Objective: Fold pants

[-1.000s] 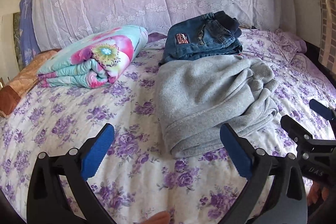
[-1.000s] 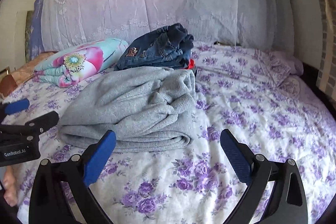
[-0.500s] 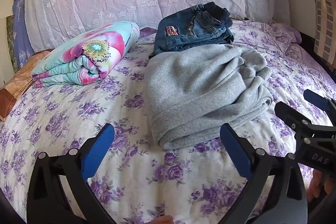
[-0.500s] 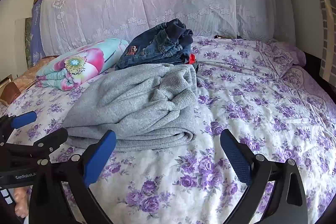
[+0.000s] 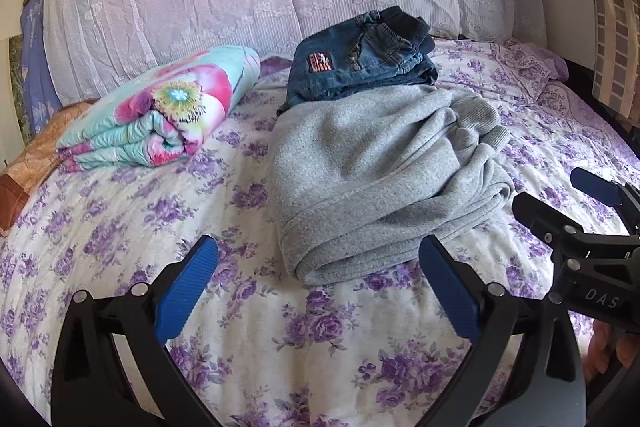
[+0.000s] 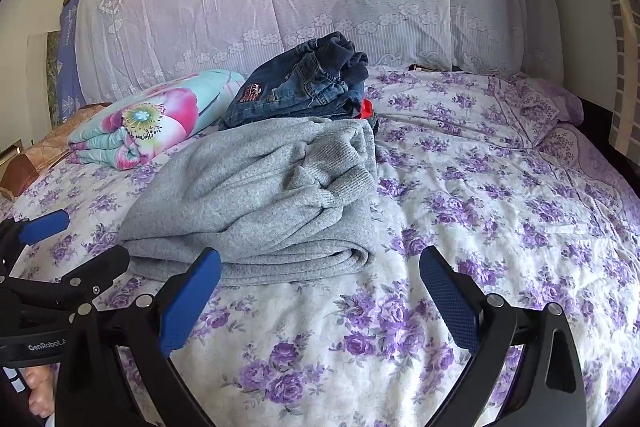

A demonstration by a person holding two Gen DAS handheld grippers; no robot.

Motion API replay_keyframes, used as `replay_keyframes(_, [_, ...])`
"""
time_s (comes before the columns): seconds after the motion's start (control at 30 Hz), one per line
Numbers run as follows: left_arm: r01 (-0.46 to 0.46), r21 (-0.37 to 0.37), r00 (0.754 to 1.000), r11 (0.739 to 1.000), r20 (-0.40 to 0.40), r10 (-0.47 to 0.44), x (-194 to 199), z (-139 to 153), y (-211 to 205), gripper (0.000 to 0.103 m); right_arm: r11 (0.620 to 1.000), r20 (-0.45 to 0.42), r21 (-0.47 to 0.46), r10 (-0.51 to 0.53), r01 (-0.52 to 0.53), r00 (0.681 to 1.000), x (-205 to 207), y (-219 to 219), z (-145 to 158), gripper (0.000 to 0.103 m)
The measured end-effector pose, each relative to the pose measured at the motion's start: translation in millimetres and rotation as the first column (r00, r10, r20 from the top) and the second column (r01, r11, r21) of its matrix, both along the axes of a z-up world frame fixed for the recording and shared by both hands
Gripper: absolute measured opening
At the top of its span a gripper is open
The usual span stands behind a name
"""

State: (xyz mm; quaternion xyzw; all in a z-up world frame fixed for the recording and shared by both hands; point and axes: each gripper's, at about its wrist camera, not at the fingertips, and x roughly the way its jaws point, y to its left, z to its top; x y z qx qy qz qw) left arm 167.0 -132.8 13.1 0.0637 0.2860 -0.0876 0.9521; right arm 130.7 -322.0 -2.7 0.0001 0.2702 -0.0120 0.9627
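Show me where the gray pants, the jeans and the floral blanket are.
gray pants (image 5: 360,163), left wrist view, on the flat top layer.
jeans (image 6: 304,87), right wrist view, on the top denim panel beside the patch.
floral blanket (image 5: 176,99), left wrist view, on the flower print at its rolled end.

Sweatpants (image 5: 376,179) lie before jeans (image 5: 360,63) (quilt (image 5: 160,115) to their left).

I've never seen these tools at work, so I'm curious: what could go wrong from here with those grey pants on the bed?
1. The grey pants lie bunched in thick layers; a tool might pinch several at once.
2. The jeans touch their far edge, so a pull could drag them along.
3. Both open tools, left and right, sit close together and might bump.
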Motion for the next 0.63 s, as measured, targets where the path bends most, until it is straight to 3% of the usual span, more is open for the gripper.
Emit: replay_keyframes(0.63, [0.009, -0.027, 0.999, 1.0, -0.043, -0.01, 5.9, -1.9, 2.7, 0.098, 1.0, 0.0, 0.001, 0.001, -0.001, 1.0, 0.6, -0.1, 0.2, 0.1])
